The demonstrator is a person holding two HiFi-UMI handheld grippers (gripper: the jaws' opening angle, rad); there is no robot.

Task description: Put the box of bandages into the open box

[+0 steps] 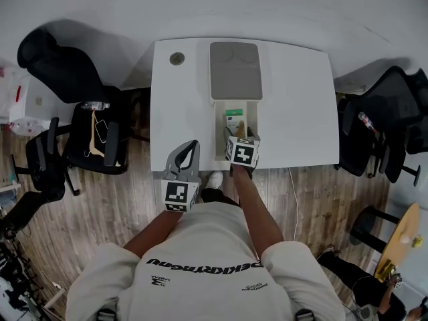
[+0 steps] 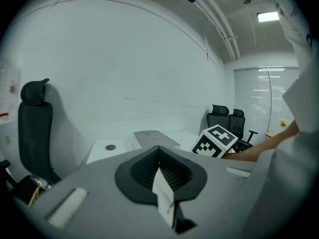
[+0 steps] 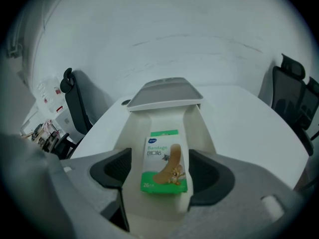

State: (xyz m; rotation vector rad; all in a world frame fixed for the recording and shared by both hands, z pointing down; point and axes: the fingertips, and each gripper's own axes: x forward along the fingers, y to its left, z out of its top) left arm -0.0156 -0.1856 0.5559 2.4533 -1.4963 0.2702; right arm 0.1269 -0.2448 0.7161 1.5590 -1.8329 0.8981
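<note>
The box of bandages (image 3: 164,166) lies face up inside the open box (image 3: 202,133), at its near end. The lid (image 3: 167,94) is hinged back at the far end. Your right tool (image 3: 164,180) is spread, with one jaw at each side of the box of bandages and neither touching it, so the placement appears complete. Your left tool (image 2: 159,156) is pressed together with nothing in it, held off the surface (image 1: 294,112), left of the open box.

Hazards on withdrawal:
- The spread jaws stand close to the open box's side walls. A sideways or tilted pull may catch a wall and drag the open box, whose near end sits near the surface edge.
- Closing the right tool now would re-pinch the box of bandages and lift it out.

Withdraw straight back with the jaws spread.
</note>
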